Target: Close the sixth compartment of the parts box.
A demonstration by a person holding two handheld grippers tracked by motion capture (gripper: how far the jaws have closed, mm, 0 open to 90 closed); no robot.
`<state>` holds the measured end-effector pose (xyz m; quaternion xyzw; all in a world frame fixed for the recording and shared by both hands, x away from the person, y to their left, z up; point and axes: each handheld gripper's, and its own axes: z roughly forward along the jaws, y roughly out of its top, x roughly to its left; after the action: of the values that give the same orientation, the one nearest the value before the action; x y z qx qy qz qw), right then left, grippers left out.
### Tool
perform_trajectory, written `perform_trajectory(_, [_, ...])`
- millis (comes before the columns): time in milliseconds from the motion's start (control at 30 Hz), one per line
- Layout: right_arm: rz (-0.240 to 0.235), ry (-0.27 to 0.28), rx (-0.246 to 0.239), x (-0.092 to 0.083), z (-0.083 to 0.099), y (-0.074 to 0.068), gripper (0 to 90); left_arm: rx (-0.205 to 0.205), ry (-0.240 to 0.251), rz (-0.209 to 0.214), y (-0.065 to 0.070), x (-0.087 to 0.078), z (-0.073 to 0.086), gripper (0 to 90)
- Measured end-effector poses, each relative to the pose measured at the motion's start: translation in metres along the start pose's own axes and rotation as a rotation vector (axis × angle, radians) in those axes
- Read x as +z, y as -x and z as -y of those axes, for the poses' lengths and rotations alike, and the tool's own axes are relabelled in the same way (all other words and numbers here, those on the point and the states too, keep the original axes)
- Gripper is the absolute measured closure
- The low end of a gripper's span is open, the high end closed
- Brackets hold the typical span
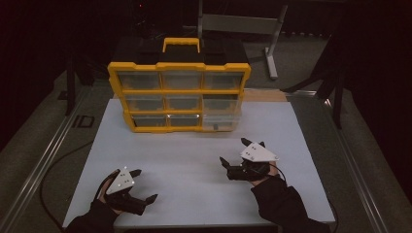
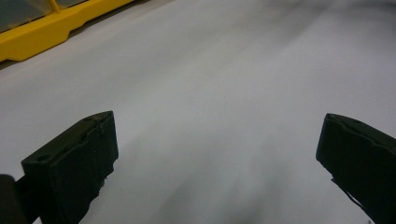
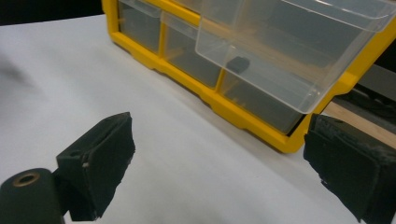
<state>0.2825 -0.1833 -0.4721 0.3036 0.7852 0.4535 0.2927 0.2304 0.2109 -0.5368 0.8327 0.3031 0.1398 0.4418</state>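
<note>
A yellow organizer [image 1: 179,90] with clear drawers in three rows of three stands upright at the far middle of the white bench [image 1: 194,165], its black top and yellow handle [image 1: 181,44] facing up. The bottom right drawer [image 1: 221,120] is pulled out toward the person, well past the yellow frame, while the others sit flush. In the right gripper view that drawer [image 3: 280,51] juts forward over the bench, and a small dark object [image 3: 238,63] shows through its clear wall; what it is cannot be told.

The right gripper [image 1: 238,158] rests near the bench's near right part, held in a dark-sleeved hand, its grey plate on top. It points toward the organizer's right end and sits apart from it, touching nothing. Its jaws are spread wide and empty; in its own view bare bench and the organizer's lower frame [image 3: 243,114] lie between them.

The left gripper [image 1: 143,187] sits at the near left of the bench, well apart from the organizer and from the other gripper. Its jaws are also released, wide apart, with nothing between them but white surface. In the left gripper view a strip of the organizer's yellow base [image 2: 51,32] shows at the upper left corner, far off.
</note>
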Motion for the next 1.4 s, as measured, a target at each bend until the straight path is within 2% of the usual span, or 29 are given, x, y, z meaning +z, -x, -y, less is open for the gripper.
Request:
perform_trajectory(200, [-0.001,-0.022,0.004,0.007,0.0,0.0,9.1,-0.003,0.004,0.001,0.0,0.0,0.0,0.0])
perform_trajectory(333, [0.015,-0.028,0.013,0.01,-0.001,0.001,14.7,-0.001,0.003,0.0,0.0,0.0,0.0,0.0])
perform_trajectory(467, [0.054,-0.041,-0.002,0.013,-0.001,0.001,22.9,-0.001,0.003,0.005,0.0,0.0,0.0,0.0])
perform_trajectory(567, [0.071,-0.046,0.012,0.015,-0.001,0.001,31.4,0.002,0.001,0.004,0.0,0.0,0.0,0.0])
perform_trajectory(600, [0.071,-0.046,0.012,0.015,-0.001,0.001,31.4,0.002,0.001,0.004,0.0,0.0,0.0,0.0])
perform_trajectory(633, [0.084,-0.051,0.021,0.016,-0.001,0.002,38.7,0.003,0.002,0.002,0.001,0.0,0.0,0.0])
perform_trajectory(800, [0.123,-0.049,0.025,0.018,-0.002,0.003,55.4,0.004,0.001,0.002,0.0,0.0,0.0,0.0])
perform_trajectory(1000, [0.121,-0.058,0.042,0.019,-0.003,0.007,72.2,0.004,0.0,0.002,0.001,0.0,0.0,0.0])
perform_trajectory(1167, [0.12,-0.059,0.06,0.02,-0.003,0.008,78.5,0.004,-0.001,0.005,0.001,0.0,0.0,0.0])
perform_trajectory(1300, [0.124,-0.06,0.068,0.021,-0.008,0.011,89.0,0.005,0.0,0.005,0.001,0.0,0.0,0.0])
perform_trajectory(1400, [0.123,-0.061,0.067,0.021,-0.011,0.013,90.0,0.005,-0.001,0.006,0.001,0.0,0.0,0.0])
